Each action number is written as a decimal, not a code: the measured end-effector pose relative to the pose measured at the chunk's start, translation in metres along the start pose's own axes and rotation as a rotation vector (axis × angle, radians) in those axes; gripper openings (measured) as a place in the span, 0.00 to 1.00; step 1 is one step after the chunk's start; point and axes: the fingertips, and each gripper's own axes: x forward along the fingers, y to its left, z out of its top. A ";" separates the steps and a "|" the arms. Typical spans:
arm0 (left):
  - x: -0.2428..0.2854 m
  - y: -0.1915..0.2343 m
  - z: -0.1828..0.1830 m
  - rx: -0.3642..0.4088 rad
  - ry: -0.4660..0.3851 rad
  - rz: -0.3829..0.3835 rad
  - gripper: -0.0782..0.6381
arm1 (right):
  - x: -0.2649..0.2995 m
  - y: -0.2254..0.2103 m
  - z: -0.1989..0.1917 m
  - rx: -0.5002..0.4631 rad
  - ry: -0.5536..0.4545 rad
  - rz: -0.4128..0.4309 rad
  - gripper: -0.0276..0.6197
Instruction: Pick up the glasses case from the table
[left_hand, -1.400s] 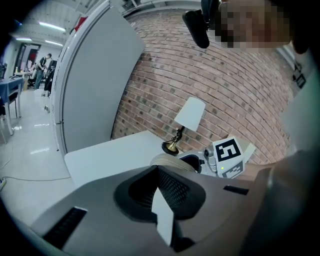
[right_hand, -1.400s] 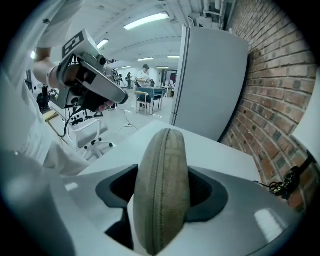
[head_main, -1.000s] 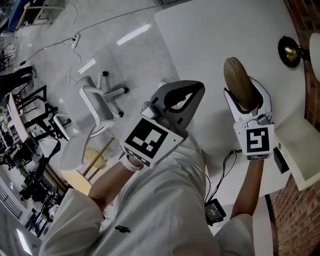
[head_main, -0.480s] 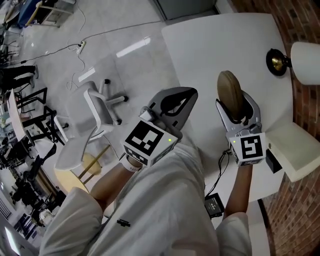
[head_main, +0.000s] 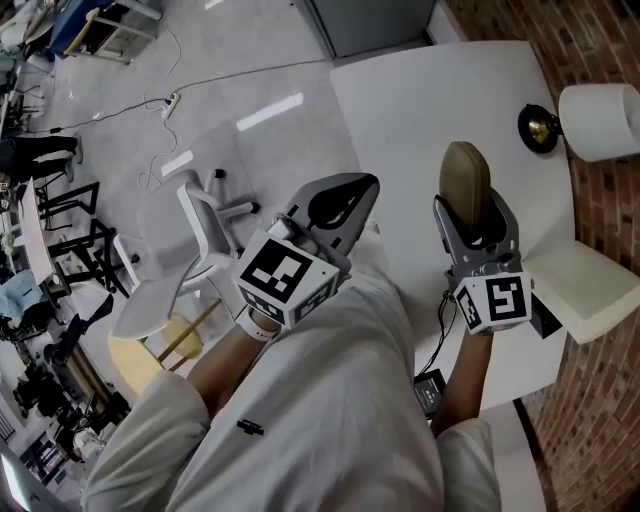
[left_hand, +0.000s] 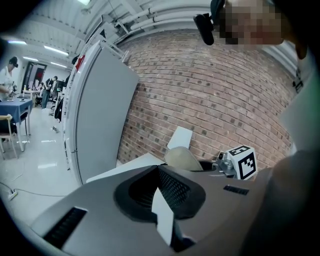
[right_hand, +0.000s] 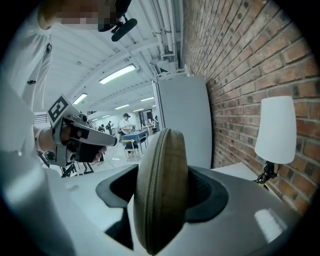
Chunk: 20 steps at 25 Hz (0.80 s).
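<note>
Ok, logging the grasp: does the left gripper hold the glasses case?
No, the tan zipped oval glasses case sits clamped in the right gripper.

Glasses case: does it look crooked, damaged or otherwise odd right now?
Nothing looks damaged. The glasses case stands on edge between the right gripper's fingers, zipper seam facing that gripper's camera, over the white table; that is simply how it is gripped.

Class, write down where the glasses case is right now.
Head view, right side: the glasses case sits edge-up in the right gripper, over the white table, left of the lamp.
</note>
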 end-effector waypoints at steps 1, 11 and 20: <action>-0.002 -0.001 0.003 0.001 -0.008 -0.001 0.12 | -0.003 0.001 0.005 0.003 -0.014 -0.009 0.48; -0.028 0.000 0.042 0.034 -0.093 -0.014 0.12 | -0.038 -0.001 0.063 0.032 -0.175 -0.143 0.48; -0.044 -0.003 0.069 0.064 -0.158 -0.044 0.12 | -0.069 0.003 0.109 -0.002 -0.292 -0.236 0.49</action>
